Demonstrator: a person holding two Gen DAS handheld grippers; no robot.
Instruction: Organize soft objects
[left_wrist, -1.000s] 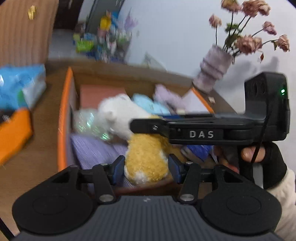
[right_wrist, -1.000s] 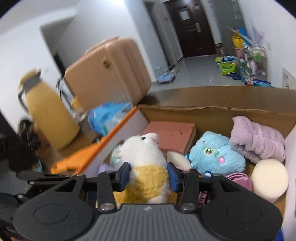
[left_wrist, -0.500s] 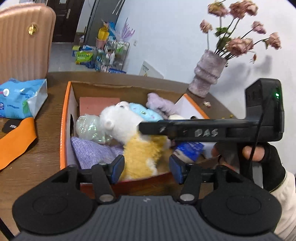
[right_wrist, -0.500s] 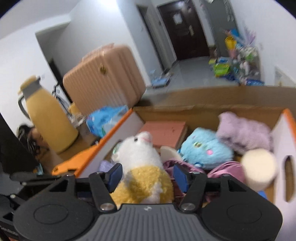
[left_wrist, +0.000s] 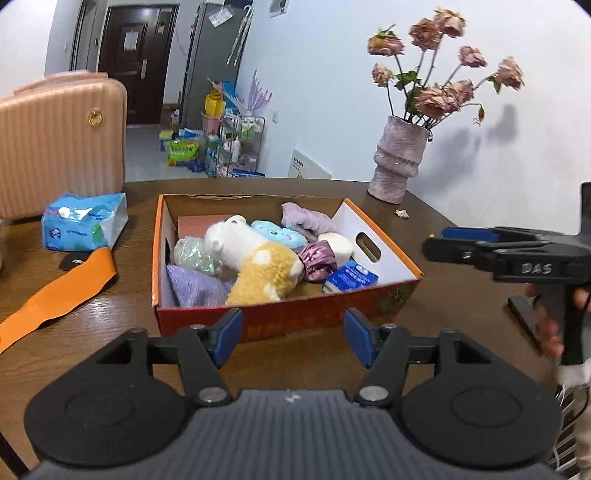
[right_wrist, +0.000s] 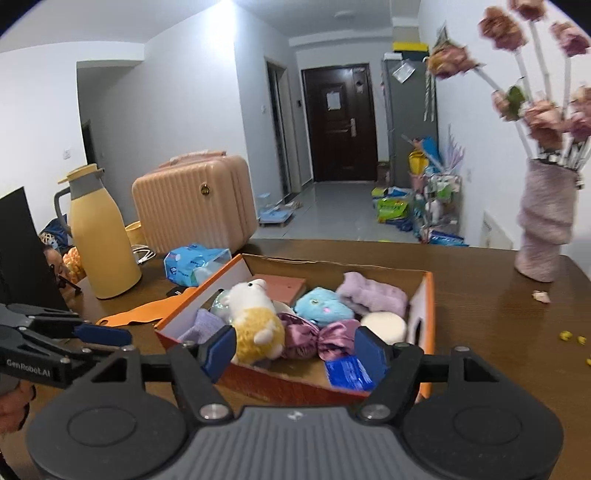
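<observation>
Behind the counter (left_wrist: 110, 306) the room ran back to a dark door, with a pink suitcase (left_wrist: 59, 140) at the upper left of the left wrist frame and a vase (left_wrist: 400, 158) of dried flowers at the upper right.

On the brown wooden counter stood an orange box (left_wrist: 288, 321), in the middle of both frames, and the soft things lay inside it. The plush (left_wrist: 255, 258), white at the head and yellow at the body, lay across the middle of the box. Its long axis went from the upper left, where the head was, to the lower right of the left wrist frame. Beside it lay a blue toy (left_wrist: 279, 234), a purple cloth (left_wrist: 194, 286) and a satin bow (right_wrist: 317, 338).

The left claw (left_wrist: 291, 338) was at the lower middle of its frame, just before the near wall of the box. Its jaws were opening and nothing was between them. The right claw (right_wrist: 293, 350) was low in its own frame, also at the near wall; its jaws were opening too, and they were empty, with the plush and the bow seen beyond the gap. From both claws the plush lay ahead and a little to the left. I judged the left hand slightly nearer to the head end, but the difference was small.

Outside the box, at the left, lay a tissue pack (left_wrist: 83, 221) and an orange band (left_wrist: 55, 291).
</observation>
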